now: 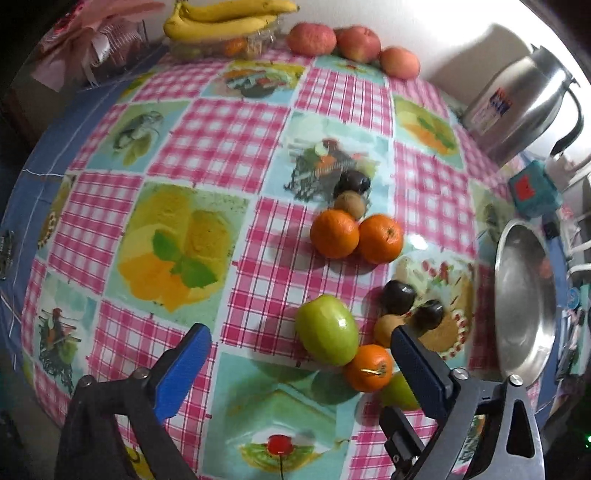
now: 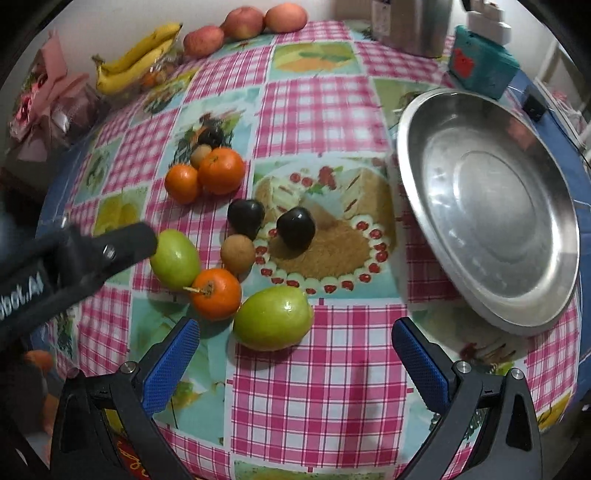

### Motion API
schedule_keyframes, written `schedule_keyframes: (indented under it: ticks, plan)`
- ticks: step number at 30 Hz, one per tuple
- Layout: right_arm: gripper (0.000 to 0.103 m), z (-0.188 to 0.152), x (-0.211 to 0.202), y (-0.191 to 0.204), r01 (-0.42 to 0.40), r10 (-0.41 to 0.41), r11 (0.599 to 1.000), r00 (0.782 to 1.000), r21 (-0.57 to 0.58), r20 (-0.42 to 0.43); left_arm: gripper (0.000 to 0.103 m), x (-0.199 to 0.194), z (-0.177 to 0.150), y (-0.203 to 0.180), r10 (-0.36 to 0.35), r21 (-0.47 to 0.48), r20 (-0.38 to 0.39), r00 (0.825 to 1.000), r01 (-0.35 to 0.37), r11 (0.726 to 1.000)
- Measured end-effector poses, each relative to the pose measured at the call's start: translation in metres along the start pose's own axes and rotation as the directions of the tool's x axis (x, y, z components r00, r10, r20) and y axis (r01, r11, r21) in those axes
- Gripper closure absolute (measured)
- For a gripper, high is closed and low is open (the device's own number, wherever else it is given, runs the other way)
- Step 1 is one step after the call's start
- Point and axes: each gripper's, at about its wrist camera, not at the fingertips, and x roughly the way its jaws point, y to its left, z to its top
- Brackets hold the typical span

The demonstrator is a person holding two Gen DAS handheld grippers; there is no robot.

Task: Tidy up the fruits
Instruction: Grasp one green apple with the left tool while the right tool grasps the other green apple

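Fruit lies loose on the checked tablecloth [image 2: 295, 387] in two small clusters, and we hold both tools above the nearer one, pointing steeply down. Our left gripper [image 1: 301, 363] has its blue pads wide apart with nothing pressed between them; a green fruit [image 1: 327, 334] sits in the gap, close to the right pad, so we judge it the likely first pick. Our right gripper [image 2: 295, 350] is equally spread and empty, and a second green fruit [image 2: 273, 317] rests just beyond its pads.

Around those two lie a stemmed orange [image 2: 216, 293] touching both green ones, a small brown fruit [image 2: 237, 254] and two dark plums [image 2: 295, 227] — all near one another on the printed cake picture. Farther off to the left, two more oranges [image 2: 205, 173] huddle with another brown fruit and a dark one.

The steel dish [image 2: 491, 221] stands empty on the right, just beside the near cluster, which is presumably why it was set there: each fruit needs only a short carry. Nothing has gone in yet, so we take the sorting to be at its start.

At the far edge, bananas [image 2: 136, 55] and three red apples [image 2: 243, 26] sit apart; whether they belong to the job we cannot tell. Round fruit may roll when neighbours are lifted.
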Motion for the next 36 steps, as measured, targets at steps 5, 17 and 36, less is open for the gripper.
schedule_keyframes:
  ticks: [5,17,36]
  plan:
    - [0.000,0.003,0.012,0.011,0.016,-0.017,0.999,1.000,-0.050,-0.017,0.009,0.014,-0.001,-0.001,-0.011,-0.004,-0.043,0.999,0.011,1.000]
    - [0.021,0.006,0.035,0.018,0.037,-0.041,0.996,0.999,-0.082,-0.036,0.031,0.030,-0.005,0.002,-0.048,-0.027,-0.066,0.997,0.046,0.999]
    - [0.047,0.004,0.031,0.039,0.002,-0.006,0.994,1.000,-0.112,-0.030,0.057,0.032,-0.007,-0.009,-0.104,-0.015,-0.076,0.992,0.103,0.995]
